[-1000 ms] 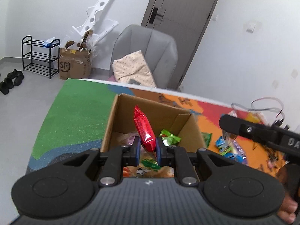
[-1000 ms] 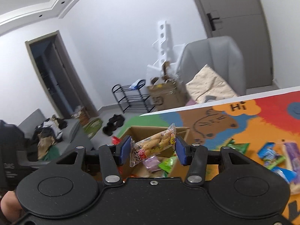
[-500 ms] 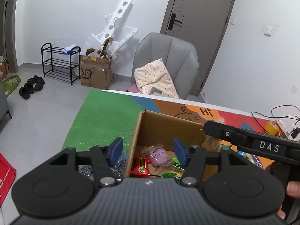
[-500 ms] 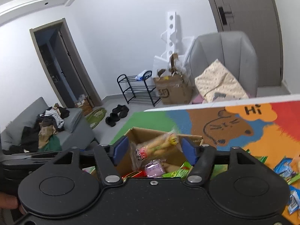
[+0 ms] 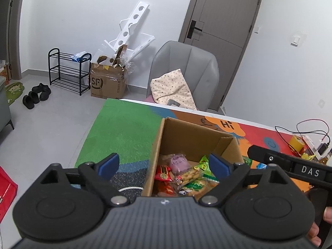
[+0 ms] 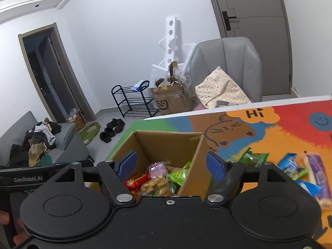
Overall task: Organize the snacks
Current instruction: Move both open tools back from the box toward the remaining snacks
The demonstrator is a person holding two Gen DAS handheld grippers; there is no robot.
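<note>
I have both tools hanging over the open cardboard box (image 5: 193, 139), which stands on the colourful play mat (image 5: 124, 132) covering the counter, near the counter's left edge where the mat is green. My left gripper (image 5: 164, 165) has its blue-padded fingers (image 5: 109, 164) spread wide with nothing between them, and the box's near left wall sits in the gap. My right gripper (image 6: 171, 165) is likewise spread wide and holds nothing, its fingers (image 6: 214, 166) straddling the box's opening. Inside the box lies a heap of snacks: a pink packet (image 5: 179, 162) toward the far wall, a red packet (image 5: 164, 173) against the left wall, a clear bag of peanuts (image 5: 189, 174) in the middle, and green packets (image 5: 204, 161) toward the right wall. From the right wrist camera the same heap shows with the red packet (image 6: 138, 180) nearest the left finger and the pink packet (image 6: 158, 169) behind it. Out on the orange part of the mat, to the right of the box, more snacks lie loose: a green packet (image 6: 256, 158) just beside the box, then blue packets (image 6: 290, 162) and a purple packet (image 6: 318, 176) farther toward the counter's right edge. In the left wrist camera the other tool's black body, lettered DAS, crosses the right side of the view.
</note>
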